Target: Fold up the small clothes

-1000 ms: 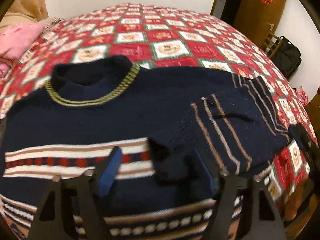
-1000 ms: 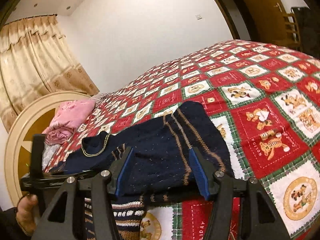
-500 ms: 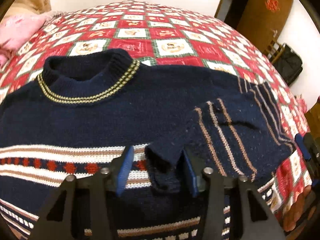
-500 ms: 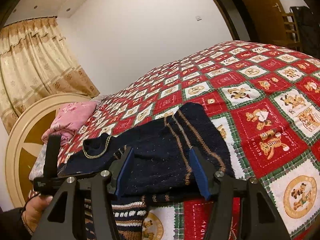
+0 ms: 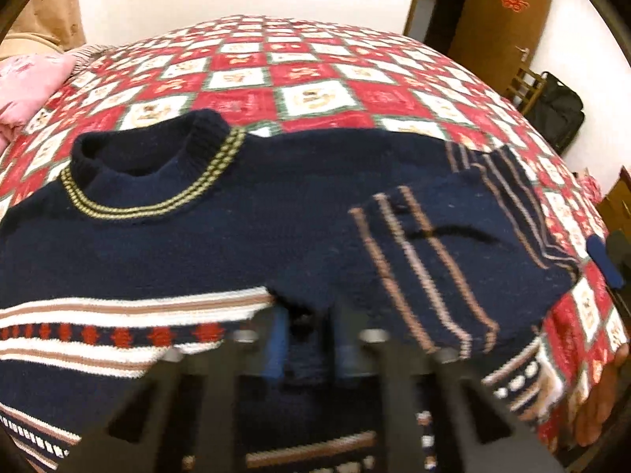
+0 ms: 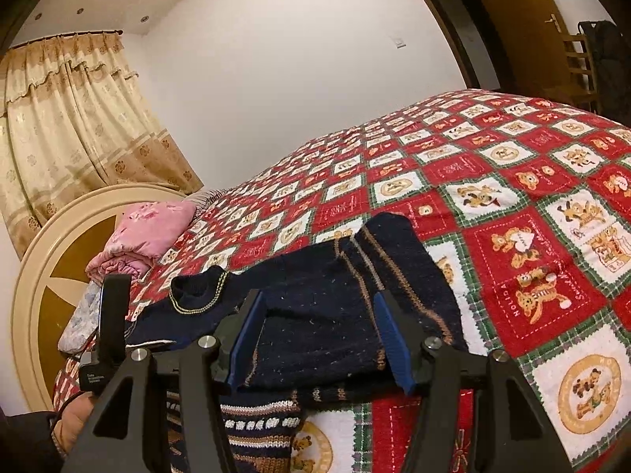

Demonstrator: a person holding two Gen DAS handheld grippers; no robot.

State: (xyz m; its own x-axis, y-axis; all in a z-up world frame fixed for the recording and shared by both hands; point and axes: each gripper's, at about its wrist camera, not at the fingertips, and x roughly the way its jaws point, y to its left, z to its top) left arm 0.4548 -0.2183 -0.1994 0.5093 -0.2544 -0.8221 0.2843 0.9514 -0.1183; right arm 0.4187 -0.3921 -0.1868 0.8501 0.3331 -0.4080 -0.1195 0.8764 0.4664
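Observation:
A navy knitted sweater (image 5: 197, 236) with a yellow-striped collar lies flat on the bed. Its right sleeve (image 5: 453, 256) is folded in across the chest. My left gripper (image 5: 309, 339) points down at the sleeve's cuff (image 5: 303, 307); its jaws are closing and the blue pads pinch the cuff between them. In the right wrist view the sweater (image 6: 315, 295) lies just ahead of my right gripper (image 6: 321, 339). That gripper is open at the sweater's folded right edge, its pads apart and clear of the knit.
The red and white checked bedspread (image 5: 315, 94) stretches far behind the sweater. A pink quilt (image 6: 146, 232) lies by the round headboard (image 6: 51, 260). A chair and black bag (image 5: 560, 118) stand by the brown door.
The left jaws have narrowed from wide apart to pinched on the sleeve cuff. The right gripper has stayed where it was, just as wide.

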